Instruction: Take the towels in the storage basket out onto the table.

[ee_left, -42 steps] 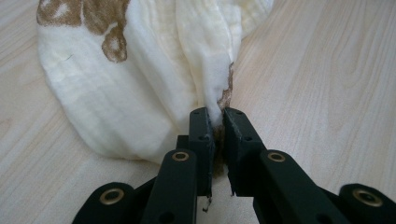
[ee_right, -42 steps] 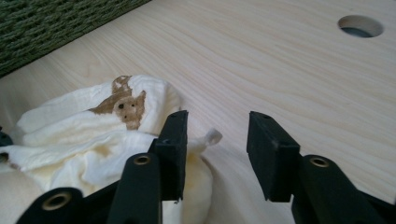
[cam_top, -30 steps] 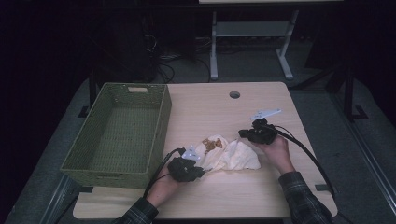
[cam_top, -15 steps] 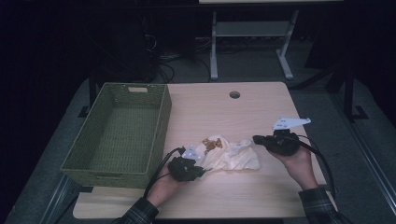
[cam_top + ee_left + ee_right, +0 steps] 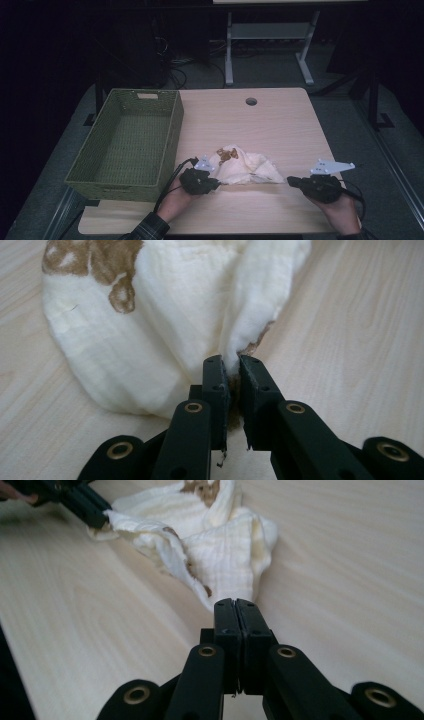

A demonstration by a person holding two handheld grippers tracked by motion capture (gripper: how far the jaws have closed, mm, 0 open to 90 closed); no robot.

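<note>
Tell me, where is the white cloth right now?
In the high view the white cloth lies on the near part of the table, stretched between the left tool and the right tool, just right of the green basket.

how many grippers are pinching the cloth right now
2. The left gripper clamps the cream cloth at its near-left edge, beside the basket; the right gripper clamps its stretched right corner.

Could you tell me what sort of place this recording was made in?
Probably a lab or studio set up for recording, not a home. A light wooden table with a cable hole stands on grey carpet in a dark room, loose black cables lie on the floor behind it, and a white metal stand is nearby.
</note>
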